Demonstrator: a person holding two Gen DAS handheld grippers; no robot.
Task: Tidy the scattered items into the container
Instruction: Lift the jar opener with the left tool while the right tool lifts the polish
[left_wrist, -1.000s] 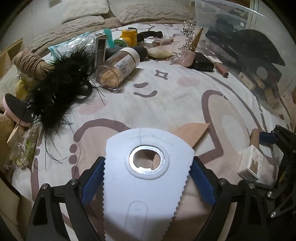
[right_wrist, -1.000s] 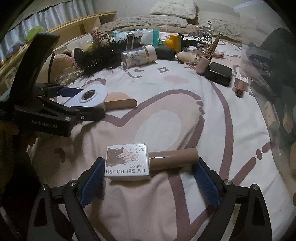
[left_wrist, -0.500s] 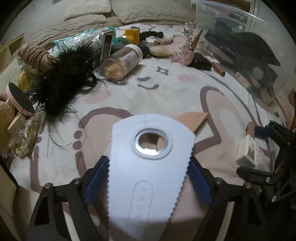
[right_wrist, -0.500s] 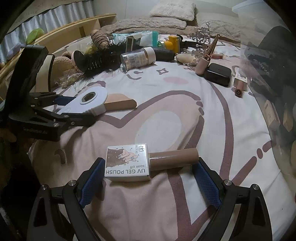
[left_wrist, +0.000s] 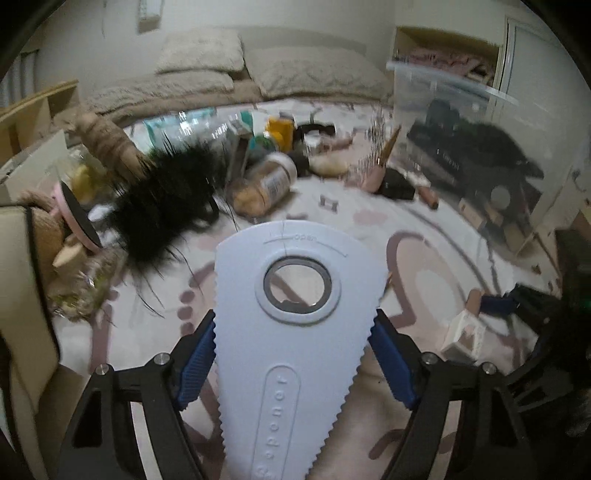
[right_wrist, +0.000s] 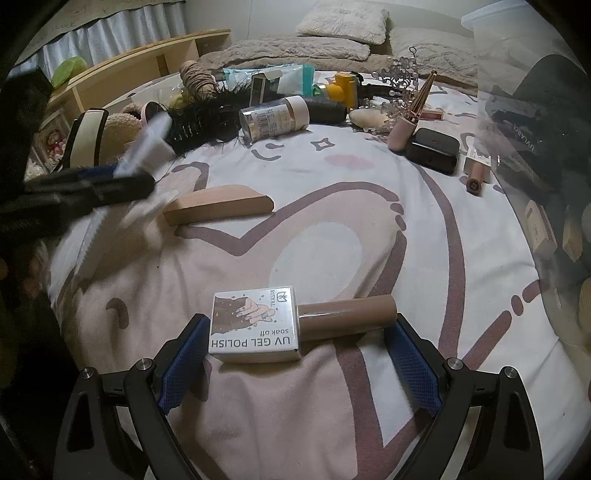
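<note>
The left gripper (left_wrist: 291, 363) has its blue pads pinching a flat white jar opener (left_wrist: 291, 314) across its toothed edges, the wide rounded end pointing forward and the narrow handle running back toward the camera. It is up off the bedspread (right_wrist: 332, 240), and the view is smeared, so I would guess it is on the move. The clear storage bin (left_wrist: 461, 122), already holding dark items, stands ahead and to the right of that gripper, so the opener's way there is forward and rightward.

The right gripper (right_wrist: 299, 354) sits low over the bedspread with its jaws spread wide. A nail polish bottle (right_wrist: 295, 325) lies crosswise between them: white box-shaped body toward the left pad, tan cap toward the right pad. Its long axis runs straight across the gap, so a close would squeeze it end to end. Whether the pads already touch it I cannot quite tell; they look just beside each end. The bin wall rises close on this gripper's right, making it the nearer one.

A tan wedge sponge (right_wrist: 218, 205) lies farther out on the bedspread, clear of both.
</note>
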